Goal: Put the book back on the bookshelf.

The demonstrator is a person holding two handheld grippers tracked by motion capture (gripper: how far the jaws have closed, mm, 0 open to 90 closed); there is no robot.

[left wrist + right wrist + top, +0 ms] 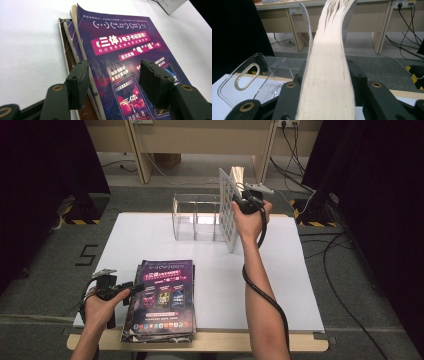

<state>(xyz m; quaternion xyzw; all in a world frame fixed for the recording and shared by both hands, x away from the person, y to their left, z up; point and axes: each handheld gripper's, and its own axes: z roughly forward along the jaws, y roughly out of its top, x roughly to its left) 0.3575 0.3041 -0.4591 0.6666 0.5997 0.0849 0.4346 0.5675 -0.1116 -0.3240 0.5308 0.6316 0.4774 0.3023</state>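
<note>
A stack of purple-covered books (pixel 162 297) lies flat at the table's front left. My left gripper (pixel 136 289) is at its left edge, open; in the left gripper view its jaws (pixel 115 82) straddle the top book's (pixel 125 50) spine side without pinching it. A thick white book (pixel 228 212) stands upright on the table at the right end of a clear acrylic organizer (pixel 195 217). My right gripper (pixel 239 201) is shut on its upper part. In the right gripper view the book's cream page edge (pixel 327 50) fills the gap between the jaws (pixel 325 72), and its pages fan apart at the top.
The white table sheet (pixel 280 270) has bare room in the middle and at the right. The organizer's clear wall with a slot handle (pixel 249 77) stands to the left of the held book. Wooden furniture legs (pixel 142 155), floor cables (pixel 345 280) and dark curtains surround the table.
</note>
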